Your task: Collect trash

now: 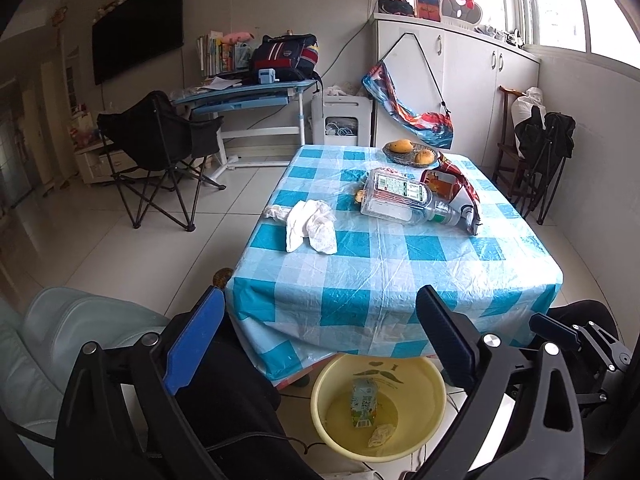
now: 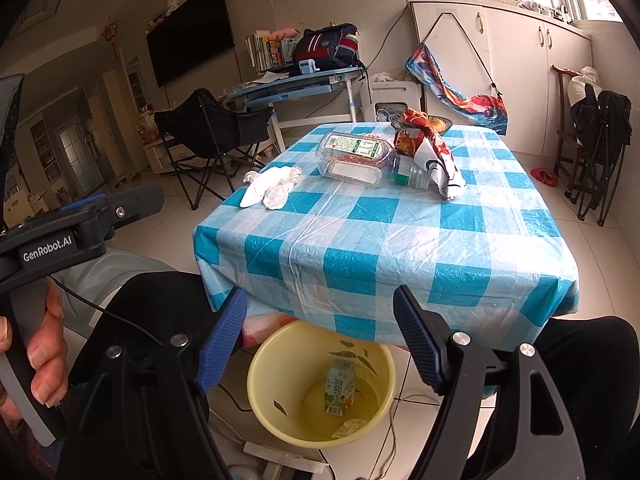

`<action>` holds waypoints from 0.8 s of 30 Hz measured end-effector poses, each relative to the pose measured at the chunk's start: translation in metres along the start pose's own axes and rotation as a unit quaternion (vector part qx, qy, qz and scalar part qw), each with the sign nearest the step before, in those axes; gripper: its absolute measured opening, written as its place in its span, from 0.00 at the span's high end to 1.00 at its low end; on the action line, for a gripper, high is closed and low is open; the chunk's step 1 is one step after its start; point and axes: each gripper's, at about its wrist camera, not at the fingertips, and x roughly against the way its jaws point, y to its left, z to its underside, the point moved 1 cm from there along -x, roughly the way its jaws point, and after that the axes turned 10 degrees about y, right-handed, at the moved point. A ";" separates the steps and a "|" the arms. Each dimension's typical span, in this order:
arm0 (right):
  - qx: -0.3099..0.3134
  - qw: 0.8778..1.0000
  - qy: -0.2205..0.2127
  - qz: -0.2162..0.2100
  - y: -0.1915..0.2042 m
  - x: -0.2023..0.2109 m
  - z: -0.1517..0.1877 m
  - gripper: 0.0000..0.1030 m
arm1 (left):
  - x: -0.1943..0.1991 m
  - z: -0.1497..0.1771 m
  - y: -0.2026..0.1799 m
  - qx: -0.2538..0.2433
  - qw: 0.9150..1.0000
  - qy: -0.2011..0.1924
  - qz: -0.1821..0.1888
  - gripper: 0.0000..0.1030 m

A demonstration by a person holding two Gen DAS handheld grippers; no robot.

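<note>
- Now both grippers, left [image 1: 320,344] and right [image 2: 320,340], stand wide open with nothing between the jaws, poised above the yellow bin [image 1: 436,392] under the table [image 1: 400,264] edge.
- Already a carton [image 1: 364,402] and a wad [image 1: 382,436] lie in the bin.
- Next, I reckon, come the tissues [image 1: 310,226] on the table's left, nearest the left gripper: pinch the bunch mid-heap, lift clear.
- Further back lie the bottle [image 1: 404,200] and wrapper [image 1: 456,188], touching; take them singly.

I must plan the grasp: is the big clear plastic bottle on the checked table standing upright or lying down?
Lying down. The big clear plastic bottle rests on its side on the blue-and-white checked tablecloth, neck against the red snack bag.
</note>
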 end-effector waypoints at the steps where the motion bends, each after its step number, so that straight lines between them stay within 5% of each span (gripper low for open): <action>1: 0.001 1.000 0.000 0.001 0.001 -0.001 0.000 0.29 | 0.000 0.000 0.000 0.001 1.000 0.000 0.000 0.09; 24: 0.002 1.000 0.015 0.000 0.002 -0.008 0.003 0.28 | -0.011 0.003 0.004 0.008 1.000 0.008 -0.007 0.08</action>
